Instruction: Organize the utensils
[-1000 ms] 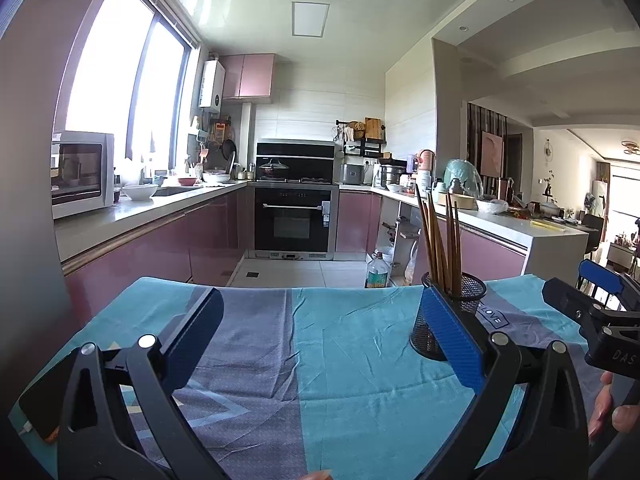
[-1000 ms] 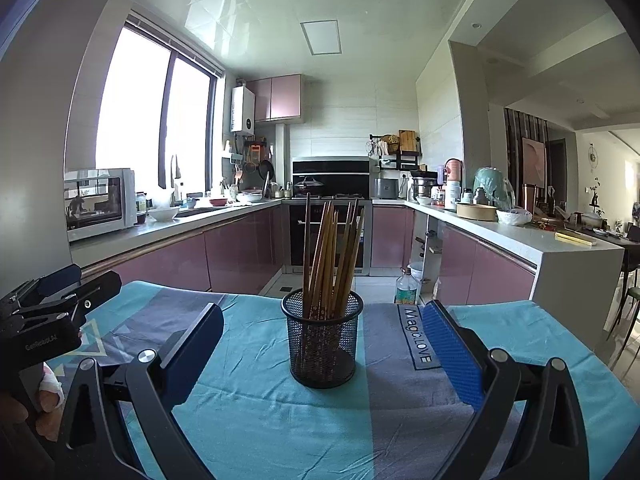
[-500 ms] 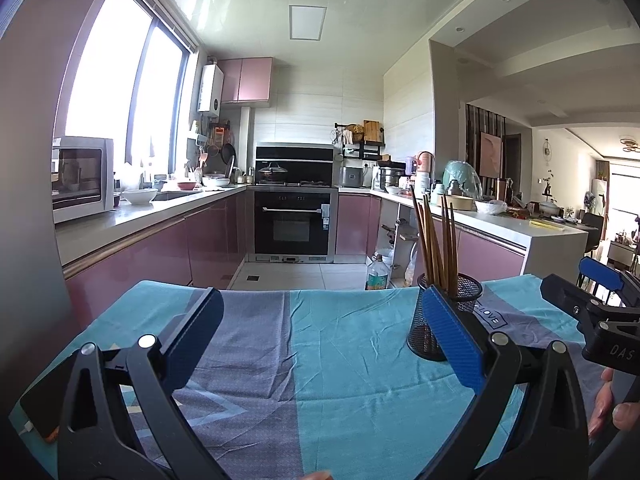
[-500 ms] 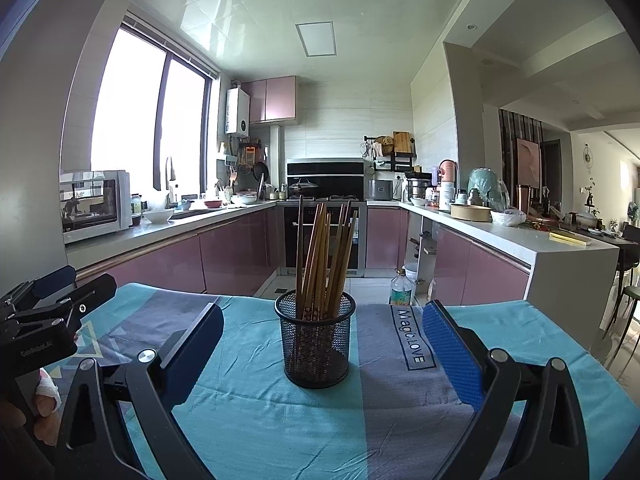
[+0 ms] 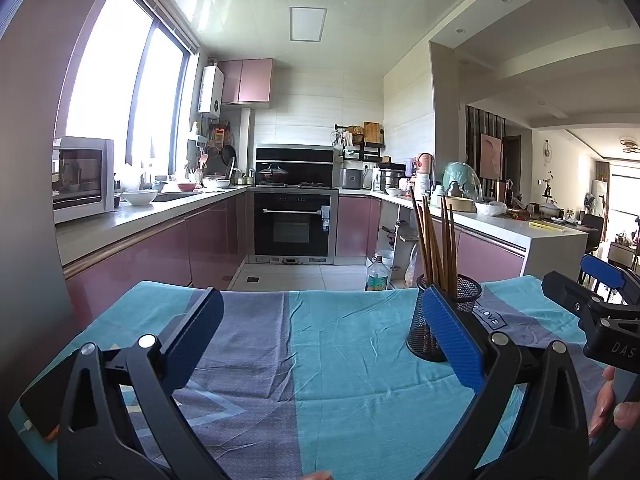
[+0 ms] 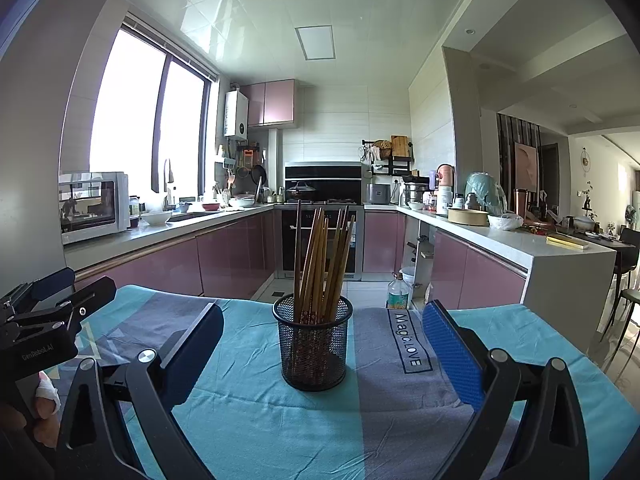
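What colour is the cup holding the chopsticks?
Black wire mesh. The cup shows best in the right wrist view, with brown chopsticks standing inside.

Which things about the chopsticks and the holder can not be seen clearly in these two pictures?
- Chopsticks: exact number unclear in both views; they overlap.
- Their tips: blurred behind the mesh holder in the right wrist view.
- Holder's near side: covered by the left tongs finger in the left wrist view.

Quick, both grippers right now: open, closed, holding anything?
Left gripper: open, holding nothing.
Right gripper: open, holding nothing; mesh holder of chopsticks stands ahead between its fingers.
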Action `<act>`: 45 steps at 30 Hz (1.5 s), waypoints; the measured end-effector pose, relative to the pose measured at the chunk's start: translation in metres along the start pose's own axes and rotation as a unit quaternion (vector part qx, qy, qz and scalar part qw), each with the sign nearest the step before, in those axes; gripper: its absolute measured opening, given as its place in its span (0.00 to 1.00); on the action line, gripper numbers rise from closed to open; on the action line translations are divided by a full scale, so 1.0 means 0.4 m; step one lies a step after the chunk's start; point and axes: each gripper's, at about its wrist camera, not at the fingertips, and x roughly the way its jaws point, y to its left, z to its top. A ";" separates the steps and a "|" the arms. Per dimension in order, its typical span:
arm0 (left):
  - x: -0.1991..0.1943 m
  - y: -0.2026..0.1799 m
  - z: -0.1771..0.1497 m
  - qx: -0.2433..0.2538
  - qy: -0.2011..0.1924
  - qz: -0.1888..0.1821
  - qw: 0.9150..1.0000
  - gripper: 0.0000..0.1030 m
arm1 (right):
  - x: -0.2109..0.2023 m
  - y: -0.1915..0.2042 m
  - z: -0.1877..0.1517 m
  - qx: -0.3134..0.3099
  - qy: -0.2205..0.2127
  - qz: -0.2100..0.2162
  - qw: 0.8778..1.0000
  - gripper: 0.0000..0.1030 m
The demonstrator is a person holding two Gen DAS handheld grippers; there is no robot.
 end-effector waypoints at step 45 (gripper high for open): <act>-0.001 0.002 -0.014 0.000 0.007 -0.004 1.000 0.95 | -0.001 0.007 -0.005 -0.004 0.000 -0.005 1.000 0.94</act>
